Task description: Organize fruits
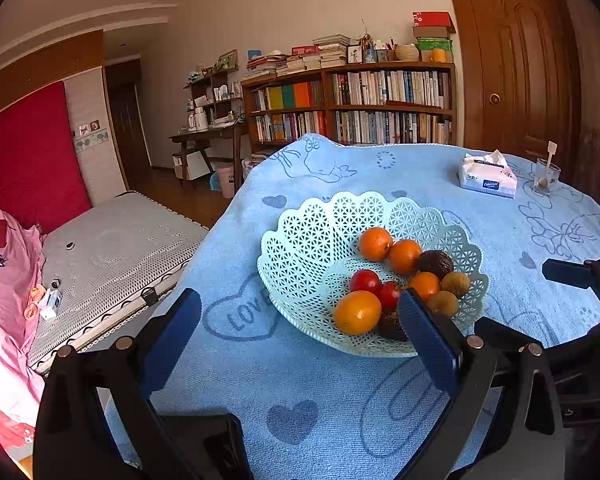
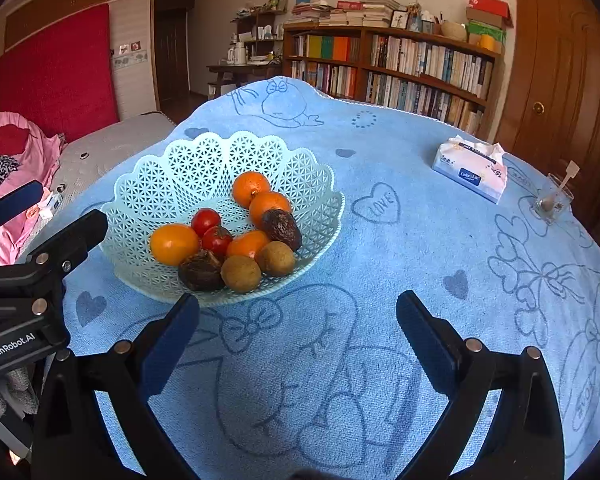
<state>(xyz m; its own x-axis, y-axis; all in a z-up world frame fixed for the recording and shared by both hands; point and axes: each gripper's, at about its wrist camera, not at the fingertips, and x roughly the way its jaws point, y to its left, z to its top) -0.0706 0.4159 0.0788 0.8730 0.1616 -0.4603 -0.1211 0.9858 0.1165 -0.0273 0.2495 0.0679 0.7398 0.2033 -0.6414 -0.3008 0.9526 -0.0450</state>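
Above the blue-clothed table (image 2: pixel 380 248), left gripper (image 1: pixel 300 320) and right gripper (image 2: pixel 298 320) hover wide open, empty, flanking the fruit basket (image 2: pixel 204 160).

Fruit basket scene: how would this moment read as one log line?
task: organize fruits | left gripper: open, empty | right gripper: open, empty | fruit: all in basket | table: tissue pack, glass

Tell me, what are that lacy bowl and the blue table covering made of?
The bowl looks like moulded plastic, pale mint and slightly glossy, pierced in a stiff, regular lattice. The table covering seems terry towelling: matte, fuzzy nap with darker printed hearts.
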